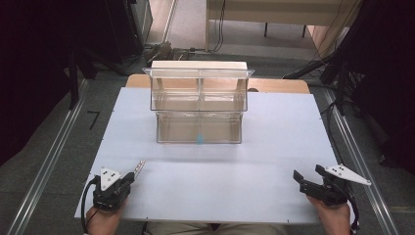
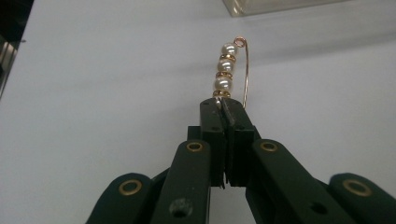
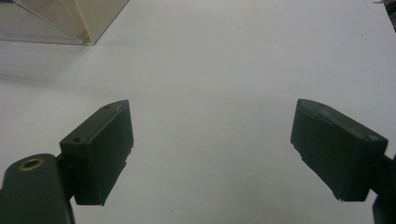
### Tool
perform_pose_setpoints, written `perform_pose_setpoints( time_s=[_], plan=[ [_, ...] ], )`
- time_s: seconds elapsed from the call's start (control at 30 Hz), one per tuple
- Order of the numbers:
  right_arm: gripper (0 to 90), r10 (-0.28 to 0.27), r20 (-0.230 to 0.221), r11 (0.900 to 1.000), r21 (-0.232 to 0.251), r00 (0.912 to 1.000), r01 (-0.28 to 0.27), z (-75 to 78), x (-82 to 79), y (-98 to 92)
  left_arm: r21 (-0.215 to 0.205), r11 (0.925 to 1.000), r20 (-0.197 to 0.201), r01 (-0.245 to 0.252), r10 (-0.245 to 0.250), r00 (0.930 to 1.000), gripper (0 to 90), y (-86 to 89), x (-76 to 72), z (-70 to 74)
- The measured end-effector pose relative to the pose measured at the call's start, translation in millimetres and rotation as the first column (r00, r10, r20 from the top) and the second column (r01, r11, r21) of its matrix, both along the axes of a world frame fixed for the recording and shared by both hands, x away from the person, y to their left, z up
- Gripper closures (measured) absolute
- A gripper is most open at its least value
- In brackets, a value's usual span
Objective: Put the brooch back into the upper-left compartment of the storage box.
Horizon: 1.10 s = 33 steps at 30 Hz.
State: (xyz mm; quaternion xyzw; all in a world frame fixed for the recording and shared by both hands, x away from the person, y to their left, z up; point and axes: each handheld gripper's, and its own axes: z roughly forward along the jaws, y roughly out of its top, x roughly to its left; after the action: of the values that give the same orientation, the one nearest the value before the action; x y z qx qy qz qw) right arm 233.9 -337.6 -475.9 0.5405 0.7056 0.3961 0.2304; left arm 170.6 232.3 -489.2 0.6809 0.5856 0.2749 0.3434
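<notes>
The left gripper [image 2: 225, 108] has its fingers [image 2: 211, 122] pressed together on the lower end of a pearl pin [image 2: 226, 65], a thin gold wire strung with three pearls and small gold spacers, looped at the tip. The pin stands out past the fingers, pointing ahead and slightly up over the white bench [image 2: 93, 93]; in the high view it shows as a short pale sliver [image 1: 139, 169] ahead of the left gripper [image 1: 131, 177], near the bench's front left corner and clear of the surface as far as can be judged. The right gripper [image 3: 212, 154] has its fingers [image 3: 100, 154] wide apart with nothing between them, and it waits at the front right of the bench [image 1: 306, 183]. Well ahead of both, at the middle of the bench, stands a clear two-tier box [image 1: 199, 100] with open compartments and a pale lid or back panel. The pin looks picked up and held, so the carrying step seems to be in hand. The next move likely calls for bringing the pin forward to one of the box's compartments, keeping the grip firm on so thin a wire and lowering the tip past the clear wall without snagging before letting go.
</notes>
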Motion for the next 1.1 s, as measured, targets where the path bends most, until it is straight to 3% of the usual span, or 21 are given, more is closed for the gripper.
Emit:
perform_pose_setpoints(
  time_s=[0.37, 0.67, 1.1],
  plan=[
    [11.5, -0.001, 0.001, 1.000, 0.002, 1.0000, 0.001, 0.2, 0.1, 0.0, -0.029, 0.9992, 0.063, -0.027, 0.028, 0.9976, 87.5, -0.1, -3.8, 7.4],
    [11.5, -0.002, 0.000, 1.000, 0.001, 1.0000, 0.002, 0.0, 0.4, 0.2, -0.040, 0.9989, 0.092, -0.025, 0.029, 0.9953, 87.4, -1.4, -5.7, 10.3],
    [11.5, 0.000, -0.006, 1.000, -0.005, 1.0000, 0.000, -0.7, 1.3, 1.1, -0.075, 0.9968, 0.160, -0.028, 0.040, 0.9863, 87.5, -4.5, -5.4, 20.1]
  ],
)
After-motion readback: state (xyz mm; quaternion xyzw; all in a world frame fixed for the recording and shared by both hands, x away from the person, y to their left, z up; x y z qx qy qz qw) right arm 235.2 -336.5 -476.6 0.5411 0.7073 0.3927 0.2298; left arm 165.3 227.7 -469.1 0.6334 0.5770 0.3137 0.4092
